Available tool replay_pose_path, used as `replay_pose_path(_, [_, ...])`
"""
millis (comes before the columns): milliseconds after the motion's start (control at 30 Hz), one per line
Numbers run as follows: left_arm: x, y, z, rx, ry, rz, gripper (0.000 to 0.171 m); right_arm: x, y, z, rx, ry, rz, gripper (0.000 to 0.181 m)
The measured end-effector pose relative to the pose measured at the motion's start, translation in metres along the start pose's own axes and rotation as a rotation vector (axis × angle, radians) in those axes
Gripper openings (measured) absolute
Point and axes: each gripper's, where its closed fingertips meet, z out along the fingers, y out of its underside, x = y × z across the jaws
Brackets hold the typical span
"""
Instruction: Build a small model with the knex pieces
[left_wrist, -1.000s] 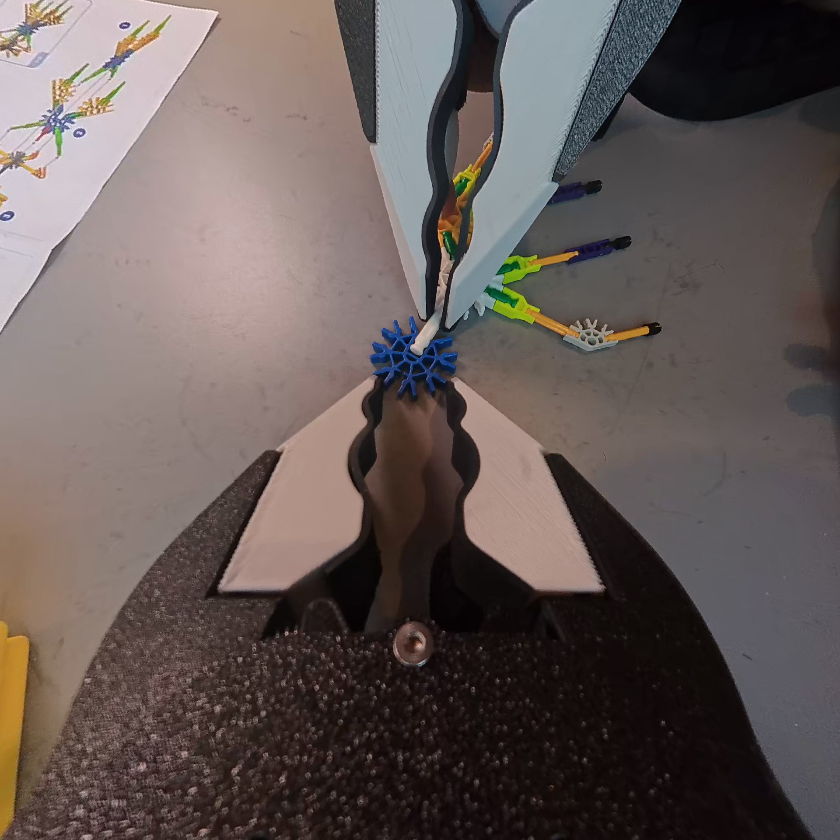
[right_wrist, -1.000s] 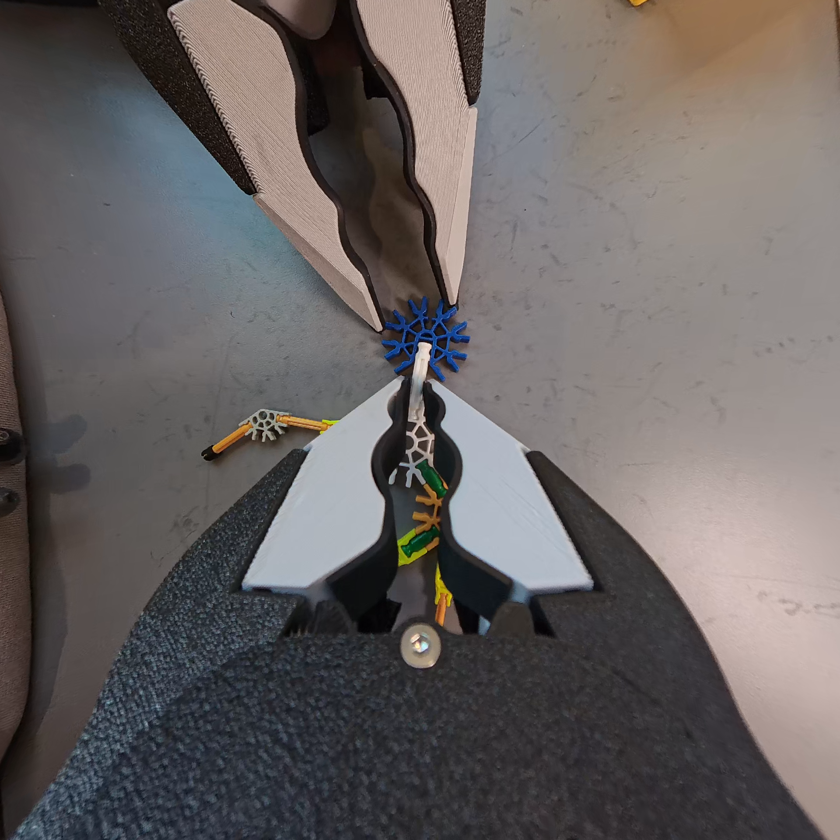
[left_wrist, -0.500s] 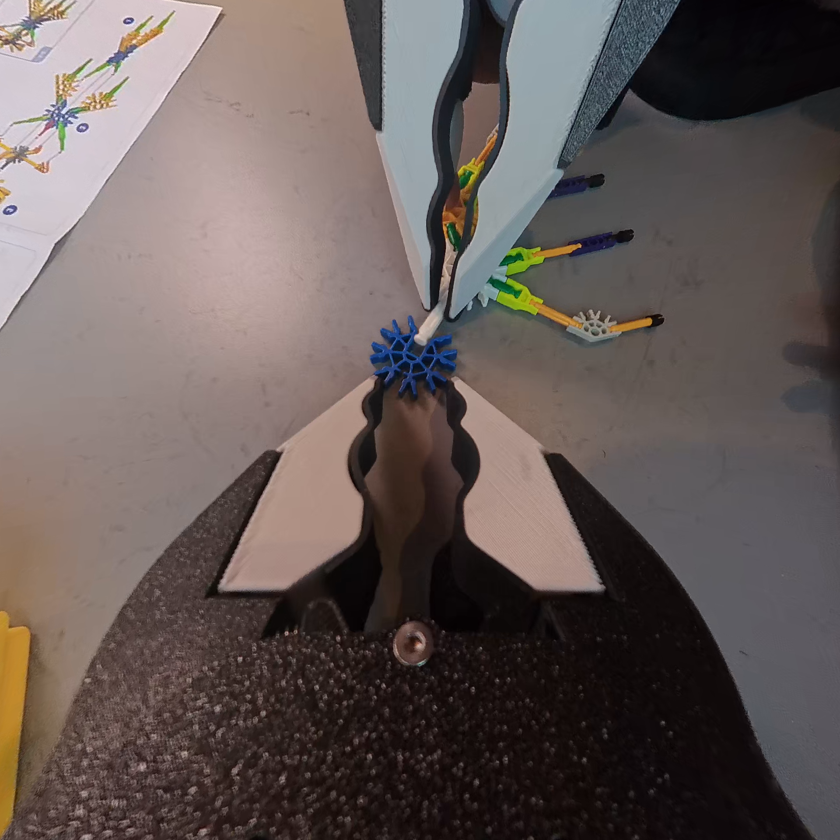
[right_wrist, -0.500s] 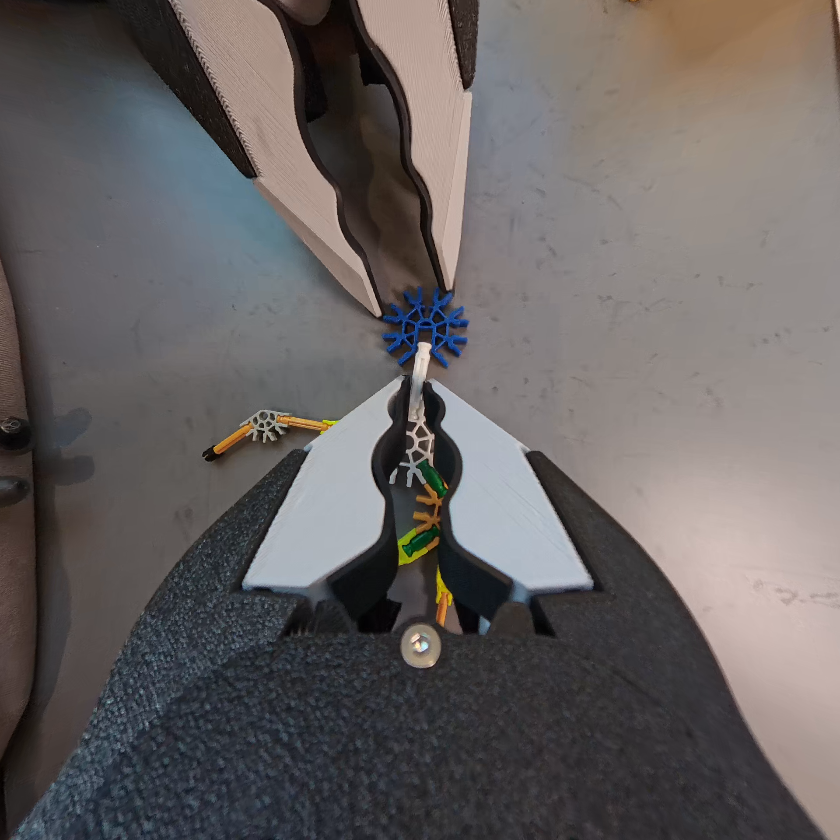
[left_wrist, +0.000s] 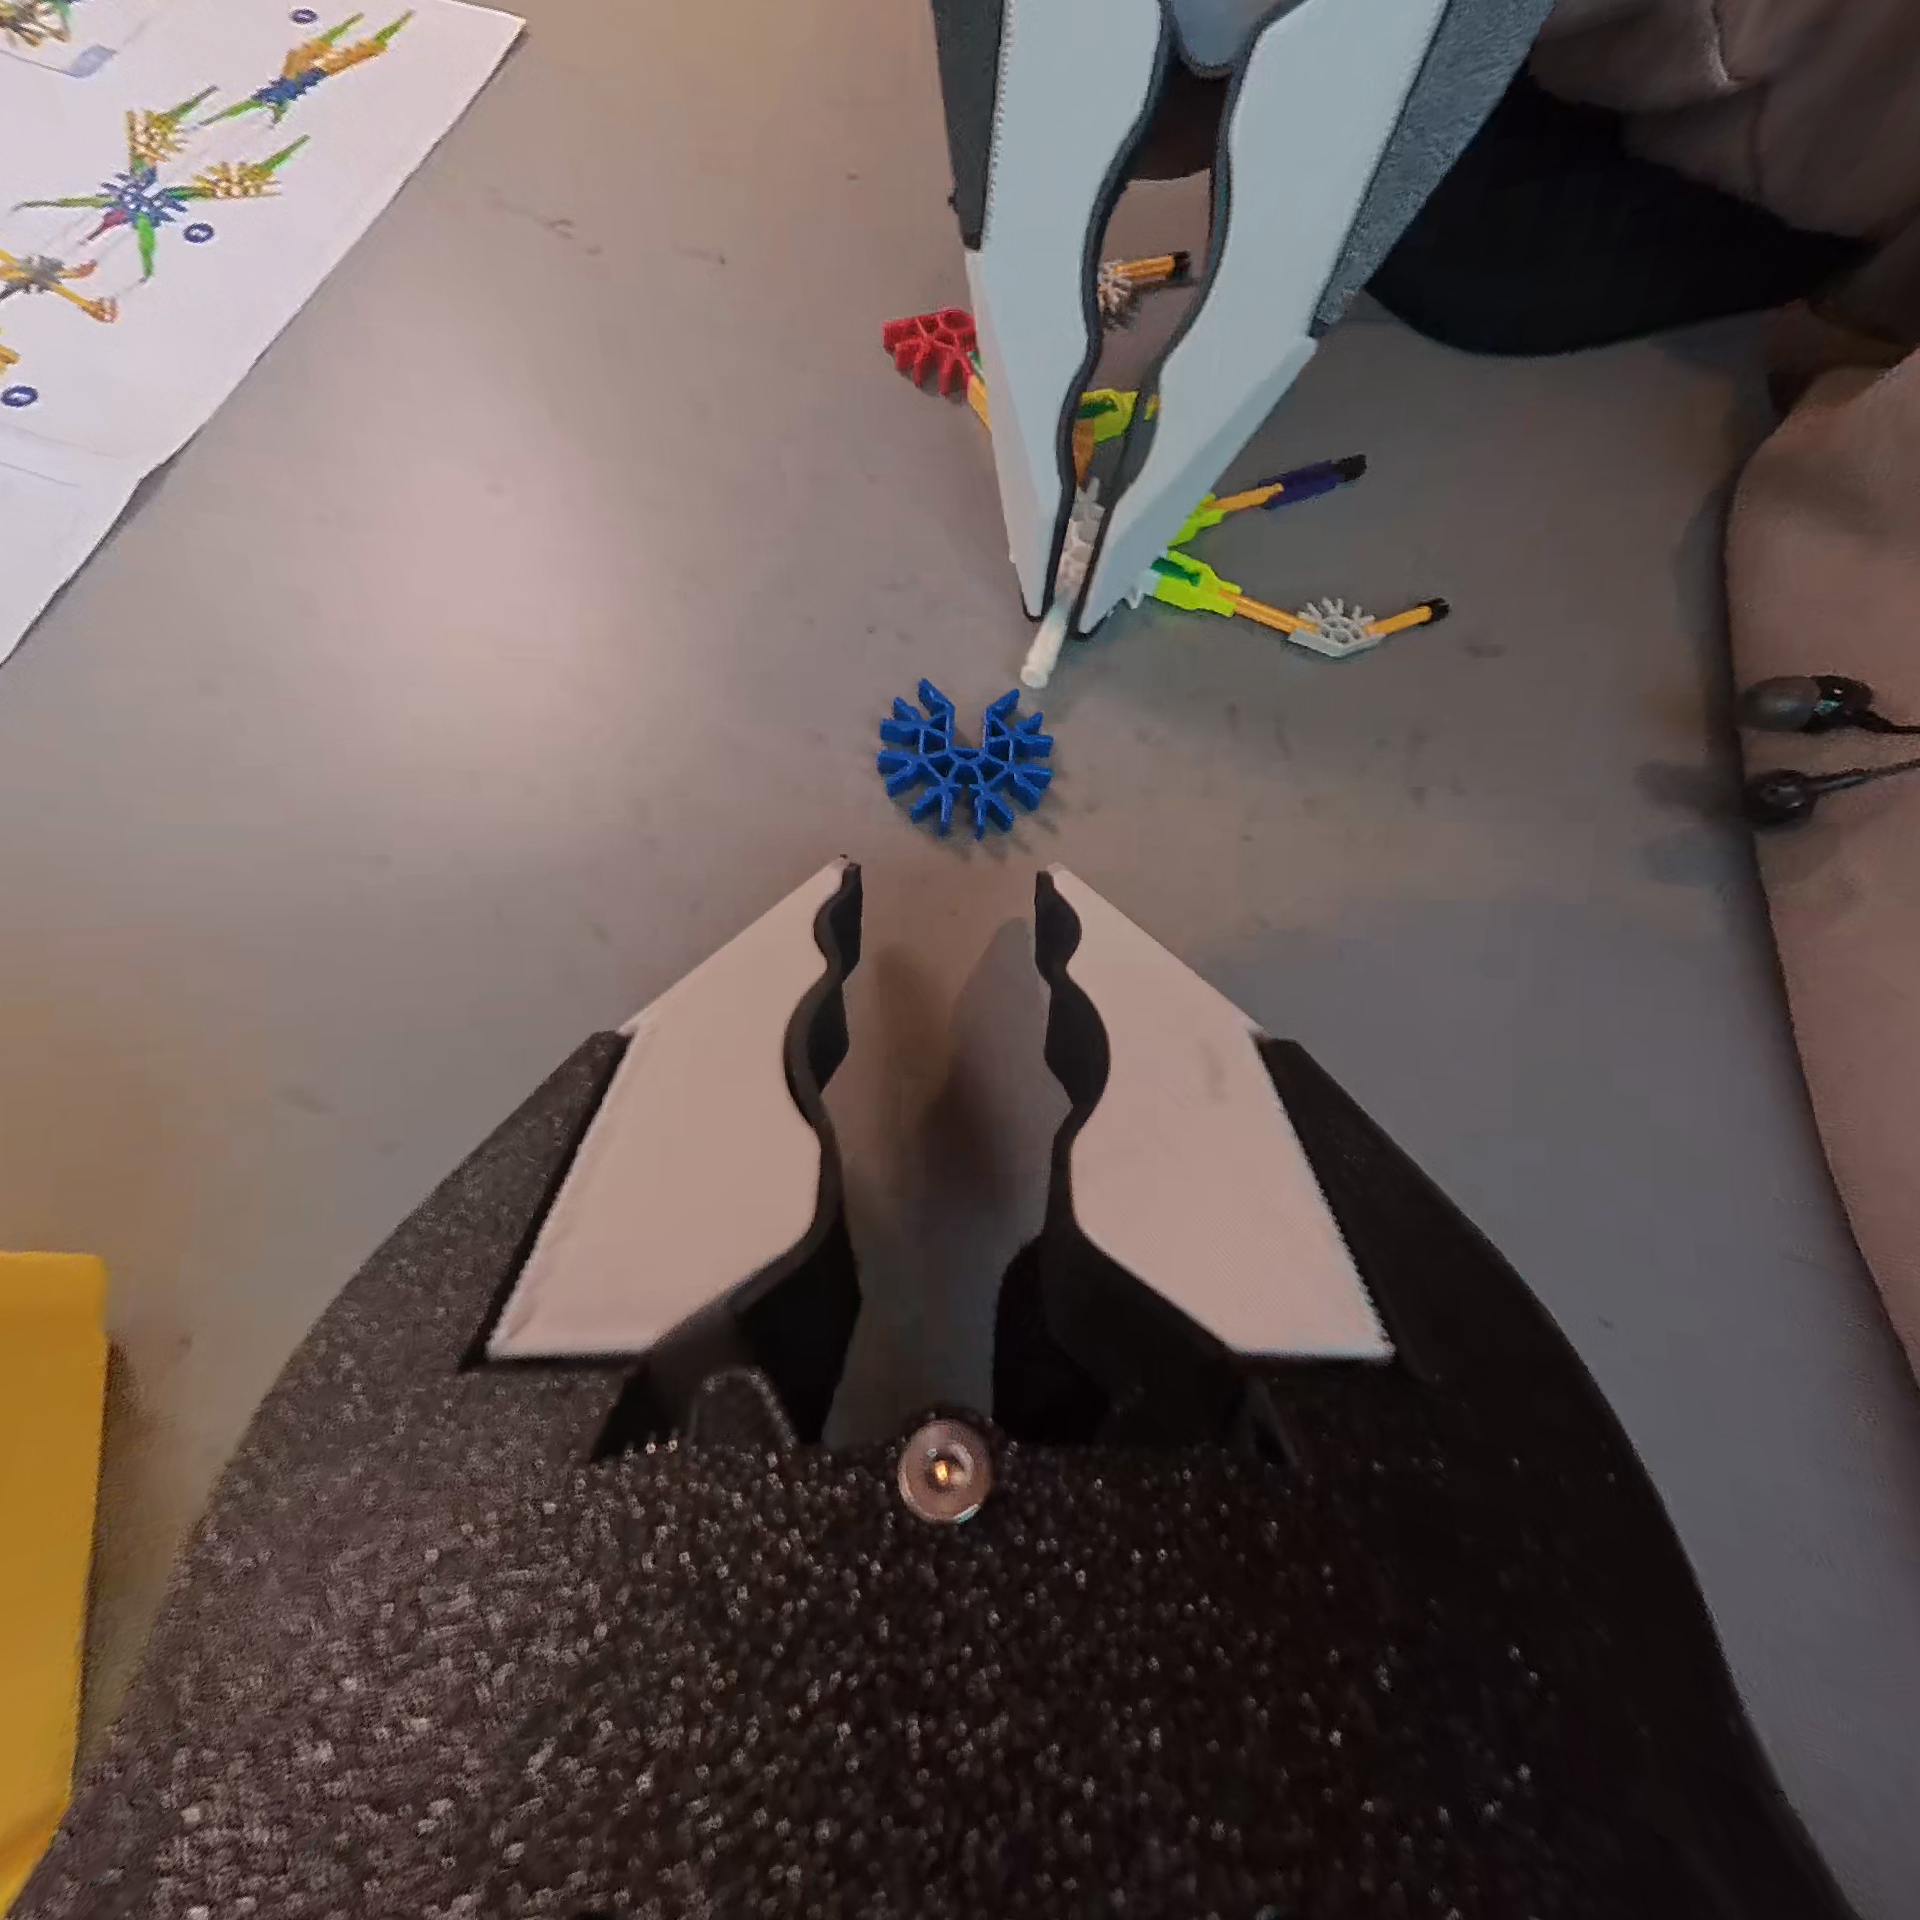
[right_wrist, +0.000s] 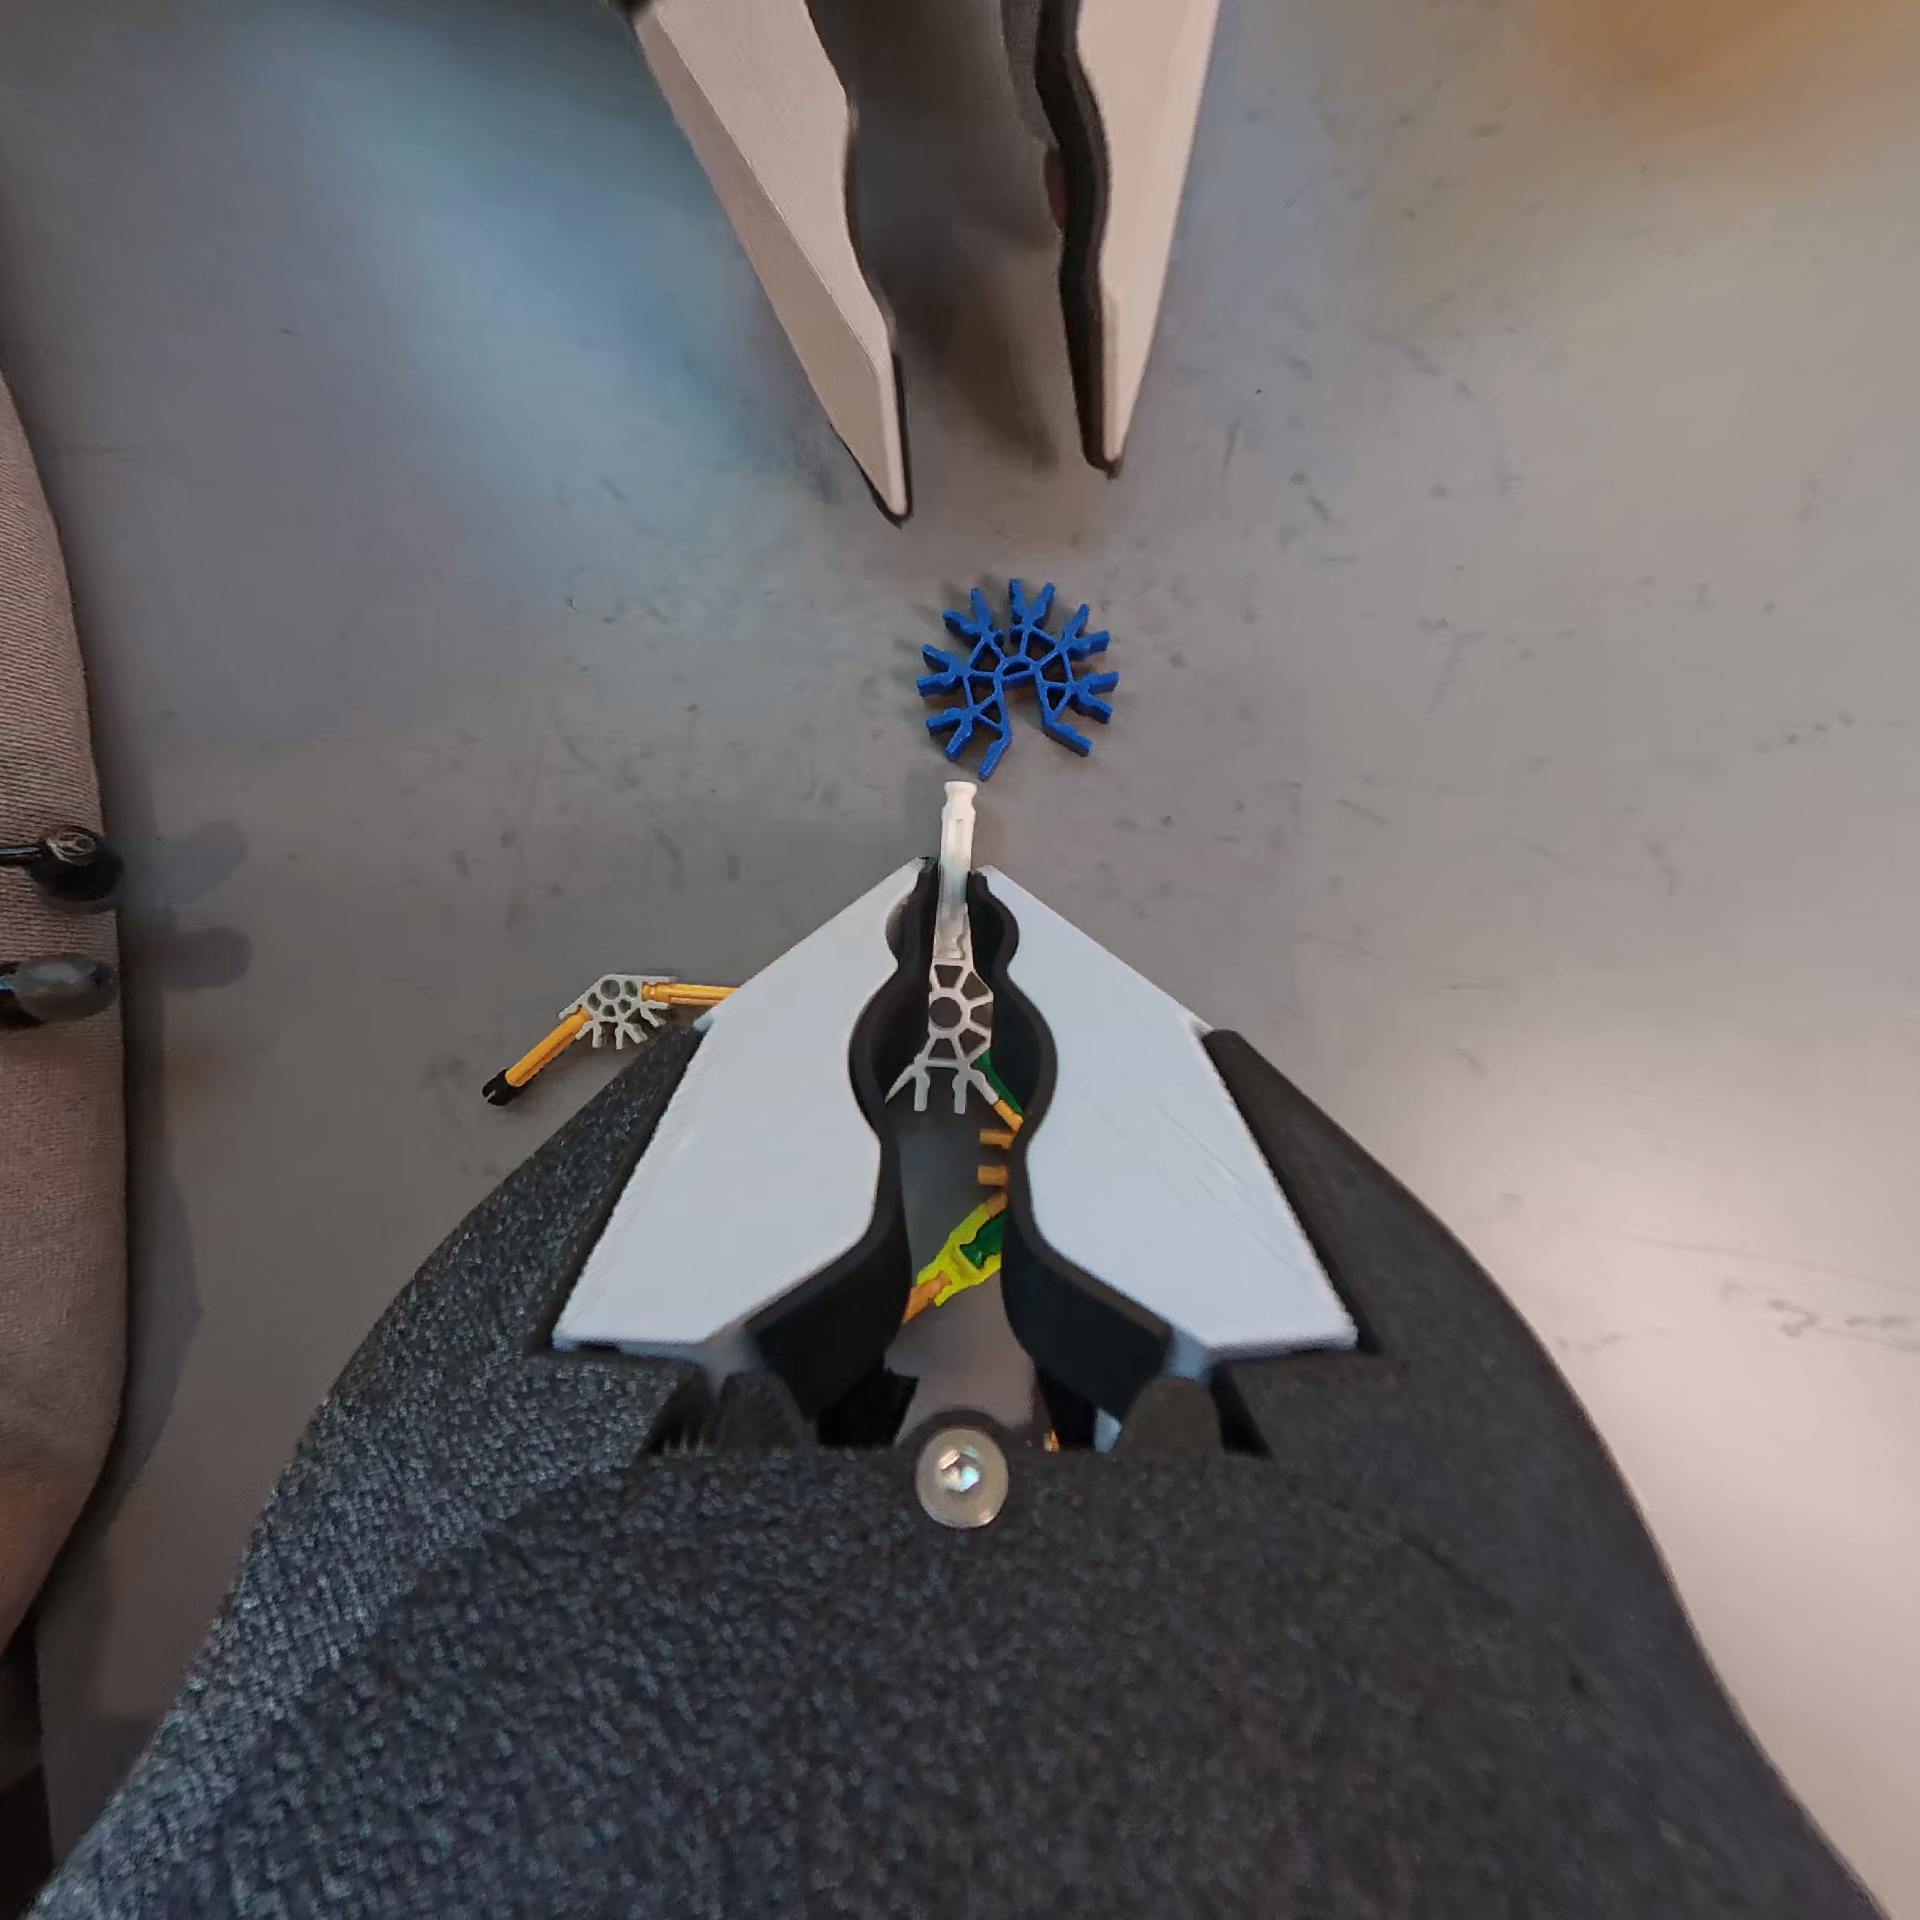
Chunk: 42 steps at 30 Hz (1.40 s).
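A blue snowflake-shaped connector (left_wrist: 966, 758) lies flat on the grey table, between the two grippers and touching neither. My left gripper (left_wrist: 945, 873) is open and empty, with its tips just short of the connector. My right gripper (right_wrist: 951, 871) is shut on a white rod (right_wrist: 956, 821) of a small toy assembly with a grey connector (right_wrist: 951, 1023) and yellow and green rods. The rod's tip points at the blue connector (right_wrist: 1018, 665) with a small gap between them. The left gripper (right_wrist: 997, 486) shows open at the top of the right wrist view. The right gripper (left_wrist: 1060, 623) reaches in from the top of the left wrist view.
A printed instruction sheet (left_wrist: 156, 208) lies at the far left. A red connector (left_wrist: 930, 348) and a purple-tipped rod (left_wrist: 1309, 478) lie by the assembly. Beige fabric with black cord ends (left_wrist: 1818, 727) borders one side. A yellow object (left_wrist: 42, 1455) is at the left edge. Left tips to right tips: about 7 centimeters.
My left gripper has opened, let go of the blue connector and drawn back. The white rod has come away from the connector as my right gripper pulled back with the assembly.
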Motion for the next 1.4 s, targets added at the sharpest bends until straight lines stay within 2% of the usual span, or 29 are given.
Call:
replay_pose_path(200, [0.007, -0.004, 0.023, -0.04, -0.018, 0.09, 0.039, -0.003, -0.01, -0.001, 0.016, 0.032, -0.03, 0.008])
replay_pose_path(400, [0.01, 0.0, 0.018, -0.1, -0.08, 0.1, 0.025, -0.012, -0.02, 0.006, 0.031, 0.021, -0.05, 0.008])
replay_pose_path(600, [0.05, 0.007, 0.005, -0.083, 0.12, 0.148, 0.021, -0.002, -0.024, 0.014, 0.042, 0.051, -0.024, 0.008])
replay_pose_path(667, [0.036, -0.003, 0.001, -0.041, 0.048, 0.13, 0.021, 0.006, -0.023, 0.011, 0.046, 0.076, 0.0, 0.009])
replay_pose_path(767, [0.002, -0.011, -0.001, 0.009, -0.079, 0.019, 0.022, 0.014, -0.024, 0.006, 0.065, 0.105, 0.04, 0.017])
replay_pose_path(833, [-0.011, -0.01, 0.003, 0.009, -0.115, -0.014, 0.029, 0.012, -0.024, 0.006, 0.056, 0.087, 0.046, 0.023])
replay_pose_path(1000, [0.001, -0.005, 0.019, -0.046, -0.053, 0.039, 0.043, 0.005, -0.024, 0.015, 0.037, 0.068, 0.032, 0.025])
replay_pose_path(1267, [0.026, 0.002, 0.013, -0.078, 0.036, 0.089, 0.036, 0.037, -0.016, 0.005, 0.052, 0.176, 0.083, 0.023])
replay_pose_path(1400, [0.008, -0.001, 0.009, -0.049, -0.041, 0.051, 0.033, 0.039, -0.015, -0.003, 0.06, 0.178, 0.09, 0.024])
